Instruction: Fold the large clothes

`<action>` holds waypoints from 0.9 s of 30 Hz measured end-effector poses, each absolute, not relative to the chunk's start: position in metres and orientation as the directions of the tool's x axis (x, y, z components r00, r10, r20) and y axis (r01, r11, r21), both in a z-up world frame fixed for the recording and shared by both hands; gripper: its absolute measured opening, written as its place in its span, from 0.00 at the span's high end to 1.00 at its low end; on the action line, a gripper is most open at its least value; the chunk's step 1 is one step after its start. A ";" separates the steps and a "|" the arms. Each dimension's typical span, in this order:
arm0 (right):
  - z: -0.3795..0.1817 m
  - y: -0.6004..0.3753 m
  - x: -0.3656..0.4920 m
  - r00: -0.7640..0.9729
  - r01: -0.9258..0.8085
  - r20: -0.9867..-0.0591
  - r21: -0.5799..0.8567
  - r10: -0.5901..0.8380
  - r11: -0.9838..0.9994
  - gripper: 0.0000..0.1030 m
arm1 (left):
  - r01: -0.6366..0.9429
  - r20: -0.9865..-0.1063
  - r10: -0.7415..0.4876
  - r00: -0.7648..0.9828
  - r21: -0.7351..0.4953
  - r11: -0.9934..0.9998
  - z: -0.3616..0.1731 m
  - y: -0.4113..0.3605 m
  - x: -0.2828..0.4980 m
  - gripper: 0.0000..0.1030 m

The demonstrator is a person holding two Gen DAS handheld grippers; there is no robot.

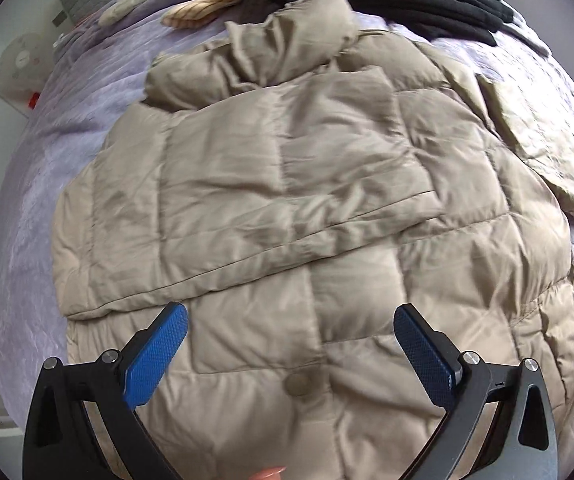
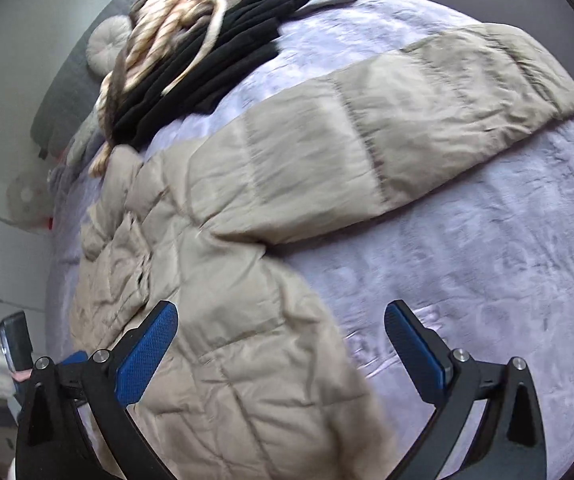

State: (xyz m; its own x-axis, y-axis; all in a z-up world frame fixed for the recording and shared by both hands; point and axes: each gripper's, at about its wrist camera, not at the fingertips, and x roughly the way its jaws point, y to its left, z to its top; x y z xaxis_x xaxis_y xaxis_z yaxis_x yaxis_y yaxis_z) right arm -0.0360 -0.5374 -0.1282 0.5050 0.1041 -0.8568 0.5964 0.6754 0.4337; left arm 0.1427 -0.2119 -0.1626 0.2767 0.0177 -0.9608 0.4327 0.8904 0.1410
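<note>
- Two grippers, one in each of the person's hands, hover over a bed; both sets of blue-padded fingers are spread wide and grasp nothing.
- Left gripper (image 1: 291, 316) hangs above the lower body of a beige quilted puffer jacket (image 1: 307, 200), just short of a round snap button (image 1: 301, 384). One sleeve already lies folded across the jacket's body, its edge forming a slanting line ahead of the fingers.
- Right gripper (image 2: 281, 314) sits over the jacket's right side edge, one finger over fabric, the other over bare lilac bedspread (image 2: 487, 280). Beyond it the other sleeve (image 2: 387, 132) stretches out flat, well away from the body.
- Likely step: fold that outstretched sleeve inward. Judged best done by pinching near the cuff and near the shoulder, then carrying it across level so the padding does not bunch.
- Puffy filling may spring back; pressing the fold flat should help.
- Farther up the bed, a black garment (image 2: 215, 60) and a tan patterned cloth (image 2: 167, 20) lie heaped near the jacket's collar; they look clear of the sleeve's path.
- Small round cushion (image 2: 107, 40) rests by the headboard.
</note>
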 end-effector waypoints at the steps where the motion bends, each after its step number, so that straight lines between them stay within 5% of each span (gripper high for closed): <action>1: -0.129 -0.544 -0.038 0.504 0.608 -0.859 0.430 0.094 0.667 0.00 | 0.440 -0.961 0.018 0.277 0.143 0.887 -0.163 -0.218 0.143 0.00; 11: -0.148 -0.645 -0.072 0.555 0.728 -0.829 0.522 0.064 0.446 0.00 | 0.475 -0.962 0.007 0.274 0.142 0.868 -0.168 -0.254 0.139 0.00; 25: -0.195 -0.753 -0.076 0.835 0.549 -0.548 0.835 0.044 -0.030 0.02 | 0.492 -0.966 -0.103 0.236 0.027 0.870 -0.155 -0.286 0.132 0.00; 26: -0.198 -0.755 -0.072 0.840 0.542 -0.540 0.839 0.040 -0.051 0.07 | 0.490 -0.965 -0.109 0.238 0.022 0.871 -0.153 -0.285 0.132 0.00; 27: -0.201 -0.755 -0.068 0.844 0.536 -0.535 0.841 0.044 -0.073 0.28 | 0.488 -0.964 -0.113 0.241 0.020 0.873 -0.153 -0.285 0.131 0.00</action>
